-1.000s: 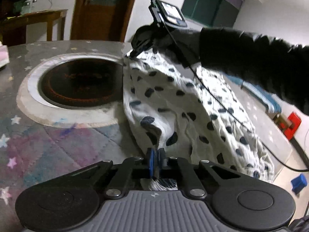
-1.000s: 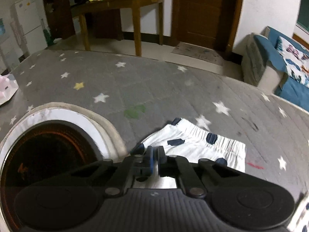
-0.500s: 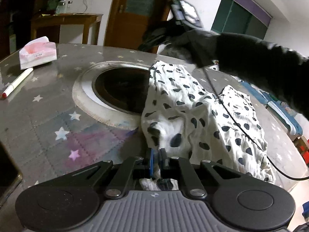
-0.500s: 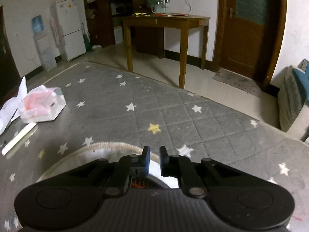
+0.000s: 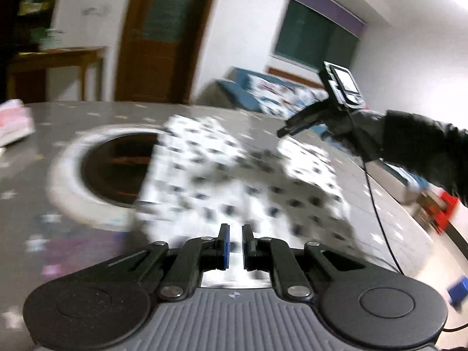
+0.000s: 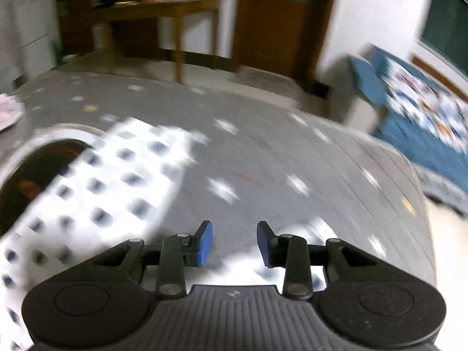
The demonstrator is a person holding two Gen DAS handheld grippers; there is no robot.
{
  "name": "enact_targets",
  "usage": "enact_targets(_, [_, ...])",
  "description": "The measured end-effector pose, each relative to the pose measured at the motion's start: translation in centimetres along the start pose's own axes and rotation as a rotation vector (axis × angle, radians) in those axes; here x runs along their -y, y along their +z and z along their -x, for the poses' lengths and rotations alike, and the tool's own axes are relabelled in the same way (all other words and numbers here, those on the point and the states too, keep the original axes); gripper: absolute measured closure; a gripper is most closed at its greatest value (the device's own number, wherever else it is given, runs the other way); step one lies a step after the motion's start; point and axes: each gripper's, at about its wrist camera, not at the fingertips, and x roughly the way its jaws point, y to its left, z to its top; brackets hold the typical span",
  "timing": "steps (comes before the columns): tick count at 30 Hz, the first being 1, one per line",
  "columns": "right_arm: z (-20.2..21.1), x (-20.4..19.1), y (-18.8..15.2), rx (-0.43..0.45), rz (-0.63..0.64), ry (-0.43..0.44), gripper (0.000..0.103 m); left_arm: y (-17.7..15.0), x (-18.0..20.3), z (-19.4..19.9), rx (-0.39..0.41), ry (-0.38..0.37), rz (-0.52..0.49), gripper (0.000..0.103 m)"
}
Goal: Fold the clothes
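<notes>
while the spotted cloth lies spread on the grey star-print desk, one edge over the round dark opening, the left tool hangs above its near hem, jaws slightly parted, gripping nothing. the right tool is wide apart, empty, over the desk's far side.

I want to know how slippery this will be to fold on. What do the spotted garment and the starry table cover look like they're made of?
The spotted garment looks like thin, matte woven cotton: it drapes limply and creases softly, though blur hides the weave. The table cover looks like quilted, matte fabric, judging by faint stitched lines across the grey star print; its fibre can't be told.
</notes>
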Motion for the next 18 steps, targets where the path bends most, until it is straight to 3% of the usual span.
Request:
enact_targets(3, [-0.2,3.5,-2.4,-0.011,-0.069,-0.023,0.069,-0.3,1.8,-2.2,-0.046,-0.034,-0.031,0.094])
enact_targets(6, [-0.7,5.6,-4.0,-0.001,-0.115,-0.013,0.062,-0.5,3.5,-4.4,-0.093,-0.068,-0.061,0.094])
enact_targets(9, [-1.4,6.5,-4.9,0.012,-0.143,0.000,0.061,-0.8,5.3,-6.7,-0.139,-0.101,-0.092,0.094])
enact_targets(12, [-2.2,6.4,-4.9,0.040,-0.144,-0.007,0.052,-1.0,6.9,-8.8,-0.184,-0.135,-0.122,0.094])
enact_targets(18, [-3.0,7.2,-4.4,0.082,-0.137,-0.044,0.050,-1.4,8.4,-9.9,-0.216,-0.211,-0.127,0.094])
